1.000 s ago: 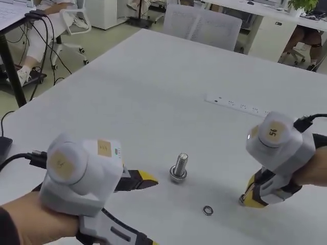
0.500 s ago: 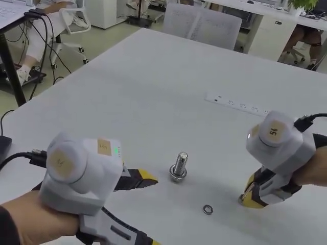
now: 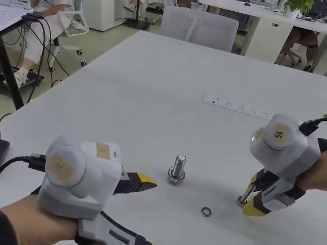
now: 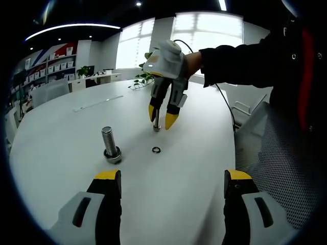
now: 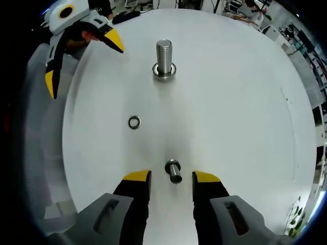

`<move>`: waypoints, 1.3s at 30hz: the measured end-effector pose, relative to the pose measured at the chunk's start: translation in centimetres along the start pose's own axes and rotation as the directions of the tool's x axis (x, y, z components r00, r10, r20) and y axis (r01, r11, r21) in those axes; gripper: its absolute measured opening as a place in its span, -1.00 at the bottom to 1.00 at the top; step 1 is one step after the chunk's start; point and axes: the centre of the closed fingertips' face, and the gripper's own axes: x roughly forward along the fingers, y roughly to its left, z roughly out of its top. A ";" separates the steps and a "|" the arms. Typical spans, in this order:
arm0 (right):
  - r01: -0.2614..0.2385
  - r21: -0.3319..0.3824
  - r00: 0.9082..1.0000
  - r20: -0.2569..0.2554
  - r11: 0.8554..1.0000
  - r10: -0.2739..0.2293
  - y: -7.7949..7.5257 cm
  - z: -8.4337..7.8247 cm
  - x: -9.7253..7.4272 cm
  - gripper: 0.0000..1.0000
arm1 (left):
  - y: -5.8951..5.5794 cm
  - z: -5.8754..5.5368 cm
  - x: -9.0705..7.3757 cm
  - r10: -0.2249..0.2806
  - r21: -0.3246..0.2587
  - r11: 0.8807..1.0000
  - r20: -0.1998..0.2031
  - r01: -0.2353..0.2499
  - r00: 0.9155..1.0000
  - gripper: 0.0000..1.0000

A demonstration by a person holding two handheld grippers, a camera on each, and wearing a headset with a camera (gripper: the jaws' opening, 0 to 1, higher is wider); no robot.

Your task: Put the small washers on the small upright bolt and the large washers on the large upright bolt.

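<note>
The large bolt stands upright mid-table with a washer around its base. A small washer lies flat on the table to its right, also seen as the small washer. The small bolt stands between the jaws of my right gripper, which is open, with a gap on each side of the bolt. In the head view the small bolt shows at the right gripper. My left gripper is open wide and empty, short of the large bolt.
A white power strip lies on the white table beyond the bolts. A grey chair stands at the far edge. Desks, cables and seated people are at the room's sides.
The right gripper has drawn back a little, so the small bolt now shows between its jaws. The left gripper has stayed put. The head camera has shifted slightly.
</note>
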 end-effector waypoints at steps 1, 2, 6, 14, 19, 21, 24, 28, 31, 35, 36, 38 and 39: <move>0.003 0.000 1.000 0.000 1.000 -0.003 -0.1 -0.1 -0.1 -0.32 | 0.0 0.0 0.0 0.000 0.000 1.000 0.000 0.000 1.000 0.65; 0.006 0.003 1.000 0.000 1.000 -0.006 -0.1 -0.2 -0.2 -0.32 | 0.0 0.0 0.0 0.000 0.000 1.000 0.001 0.000 1.000 0.65; 0.011 0.015 1.000 -0.002 1.000 -0.011 0.0 -0.9 -0.4 -0.31 | -0.1 0.0 0.1 -0.002 0.000 1.000 0.000 0.002 1.000 0.65; 0.016 0.050 1.000 -0.005 0.999 -0.015 0.6 -2.5 -0.8 -0.30 | -0.2 0.1 0.2 -0.005 0.003 1.000 0.000 0.005 1.000 0.65; 0.018 0.062 1.000 -0.002 0.998 -0.018 1.4 -3.1 -0.9 -0.30 | -0.1 0.2 0.1 -0.003 0.004 1.000 0.004 0.003 1.000 0.65; 0.016 0.065 1.000 -0.003 0.998 -0.016 1.8 -3.3 -0.9 -0.30 | -0.1 0.2 0.1 -0.002 0.005 1.000 0.006 0.002 1.000 0.65; 0.014 0.069 1.000 -0.004 0.997 -0.014 2.4 -3.4 -1.0 -0.30 | -0.1 0.2 0.1 -0.001 0.006 1.000 0.008 0.001 1.000 0.65; 0.011 0.076 1.000 0.004 0.997 -0.012 3.3 -3.5 -1.0 -0.30 | -0.1 0.4 0.1 -0.001 0.009 1.000 0.011 0.001 1.000 0.65; 0.007 0.073 1.000 0.006 0.997 -0.007 4.1 -3.4 -1.0 -0.30 | -0.1 0.4 0.1 -0.001 0.011 1.000 0.013 0.000 1.000 0.65; 0.000 0.072 1.000 0.017 0.997 -0.001 5.1 -2.9 -1.2 -0.30 | -0.2 0.5 0.1 0.000 0.014 1.000 0.014 0.000 1.000 0.65; -0.002 0.070 1.000 0.018 0.998 0.001 5.3 -2.8 -1.2 -0.30 | -0.2 0.6 0.0 0.000 0.015 1.000 0.015 0.000 1.000 0.65; -0.005 0.066 1.000 0.021 0.998 0.004 5.7 -2.6 -1.2 -0.30 | -0.1 0.6 0.0 0.002 0.017 1.000 0.016 -0.002 1.000 0.65; -0.008 0.063 1.000 0.021 0.998 0.007 6.0 -2.4 -1.2 -0.31 | -0.1 0.7 0.0 0.002 0.018 1.000 0.018 -0.002 1.000 0.65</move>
